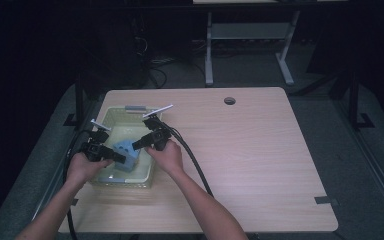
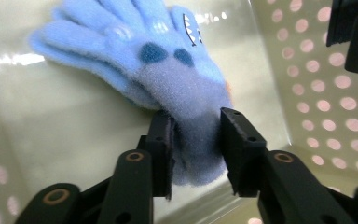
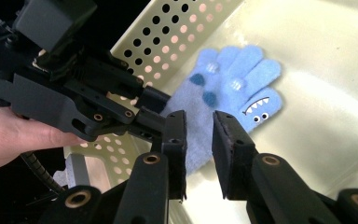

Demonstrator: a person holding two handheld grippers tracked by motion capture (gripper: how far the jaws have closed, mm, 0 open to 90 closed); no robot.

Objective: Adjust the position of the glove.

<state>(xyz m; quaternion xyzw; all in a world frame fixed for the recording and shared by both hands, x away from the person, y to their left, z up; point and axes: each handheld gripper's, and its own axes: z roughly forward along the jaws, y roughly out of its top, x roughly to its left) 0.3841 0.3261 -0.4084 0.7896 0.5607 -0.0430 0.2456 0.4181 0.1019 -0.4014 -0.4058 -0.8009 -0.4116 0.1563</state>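
A light-blue knitted glove with a small shark face lies flat on the floor of a pale yellow perforated basket. My left gripper reaches in from the basket's left. Its pads touch both sides of the glove's cuff, which fills the gap between them. My right gripper hovers over the glove from the basket's right, its jaws a narrow gap apart with nothing pinched. In the right gripper view the left gripper meets the cuff. In the high view the left gripper and the right gripper face each other over the glove.
The basket stands at the left front of a wooden table. A cable hole sits near the far edge and a strip of tape at the right front. Black cables trail from both grippers. A desk frame stands behind.
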